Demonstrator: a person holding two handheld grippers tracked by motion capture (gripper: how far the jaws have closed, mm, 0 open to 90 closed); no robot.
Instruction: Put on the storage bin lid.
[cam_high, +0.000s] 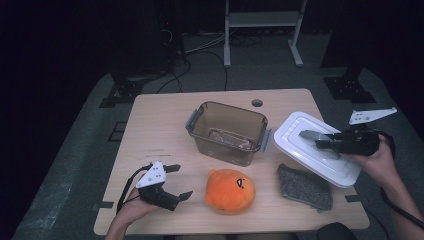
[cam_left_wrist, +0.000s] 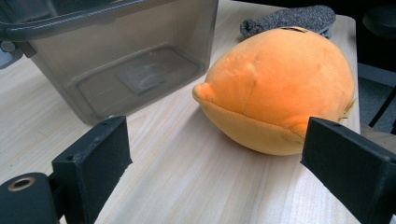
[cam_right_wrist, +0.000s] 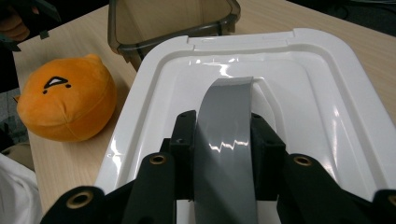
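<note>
Gripping the grey handle of the white lid, the right gripper is clamped and holding it tilted at the table's right. The left gripper, jaws wide apart, is aiming at the orange plush. Likely next: plush goes into the brown bin. The right gripper view is showing the clamp; the high view, the grey cloth.

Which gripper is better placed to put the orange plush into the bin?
Left. The left gripper is open beside the orange plush, with nothing between them. The right gripper is shut on the white lid's grey handle, away from the plush. The bin stands open.
</note>
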